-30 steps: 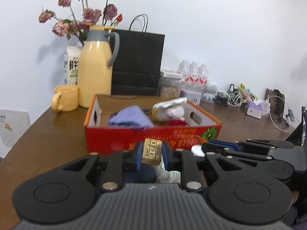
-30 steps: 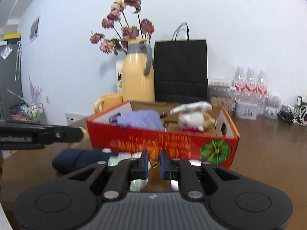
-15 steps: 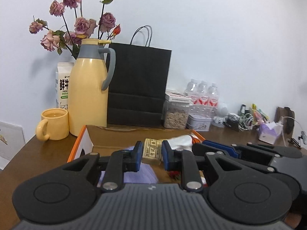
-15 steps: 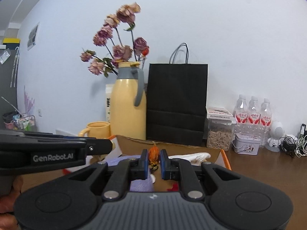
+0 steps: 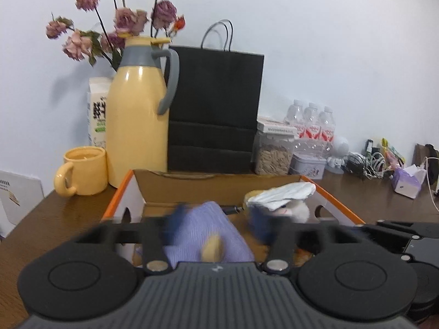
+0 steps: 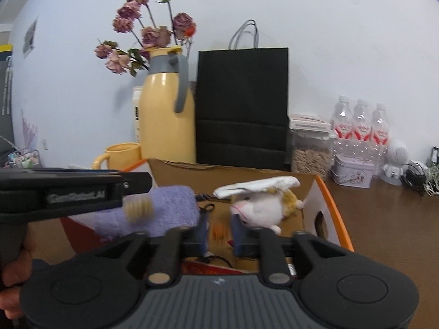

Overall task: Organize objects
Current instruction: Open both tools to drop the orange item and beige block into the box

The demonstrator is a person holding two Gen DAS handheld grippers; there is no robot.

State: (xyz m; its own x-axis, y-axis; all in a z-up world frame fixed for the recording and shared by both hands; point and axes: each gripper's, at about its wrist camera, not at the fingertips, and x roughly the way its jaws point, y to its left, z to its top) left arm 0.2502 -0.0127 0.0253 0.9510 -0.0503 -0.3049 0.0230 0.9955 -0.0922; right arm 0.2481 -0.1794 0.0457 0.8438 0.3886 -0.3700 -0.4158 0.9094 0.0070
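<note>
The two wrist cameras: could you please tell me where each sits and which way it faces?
Left wrist: behind the left tool, jaws opening, a small tan block dropping; faces the box, jug and wall.
Right wrist: behind the right tool, jaws opening around an orange bit; same heading; left tool and a hand at left.
Shared: box, jug, black bag.

The open box (image 5: 340, 208) is raw brown cardboard inside with a printed orange rim, and in it lie a soft lilac knitted cloth (image 5: 211, 227) and a fluffy white plush toy (image 6: 260, 205). Behind the box stand a glossy yellow flask (image 5: 137, 120) with a matt grey plastic collar and handle, a matt black paper bag (image 5: 216, 109) and a smooth glazed yellow mug (image 5: 82, 175). The table (image 6: 389, 233) under the box is dark wood with a dull sheen.
</note>
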